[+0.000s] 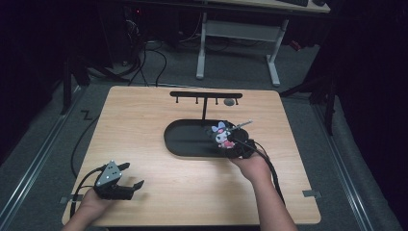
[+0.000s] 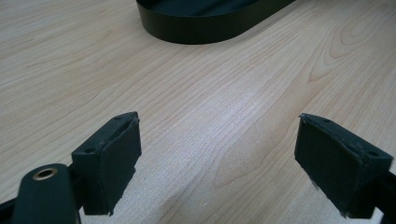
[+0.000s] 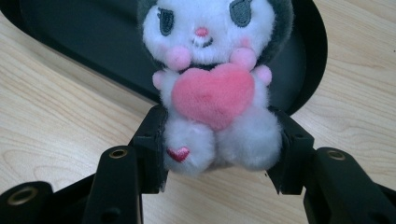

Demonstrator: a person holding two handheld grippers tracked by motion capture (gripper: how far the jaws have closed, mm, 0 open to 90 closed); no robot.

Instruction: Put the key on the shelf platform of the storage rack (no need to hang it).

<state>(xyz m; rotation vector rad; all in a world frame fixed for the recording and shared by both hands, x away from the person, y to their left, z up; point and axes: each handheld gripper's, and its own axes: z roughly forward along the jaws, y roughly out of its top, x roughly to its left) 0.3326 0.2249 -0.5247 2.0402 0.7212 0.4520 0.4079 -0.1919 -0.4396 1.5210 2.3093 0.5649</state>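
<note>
High view: up above, looks forward and down on the whole light wooden surface [image 1: 159, 183] | Left view: low, very close to the wood | Right view: low, very close | All share: the long black oval tray [image 1: 185, 142] [image 2: 205, 28] [image 3: 84, 37]

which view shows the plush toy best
The right gripper view: the plush toy sits close up, face, pink heart and legs clear, pinched at its lower body by the right gripper. The high view shows it small, above the black tray. The left gripper view shows a part of the tray, not the toy.
</note>
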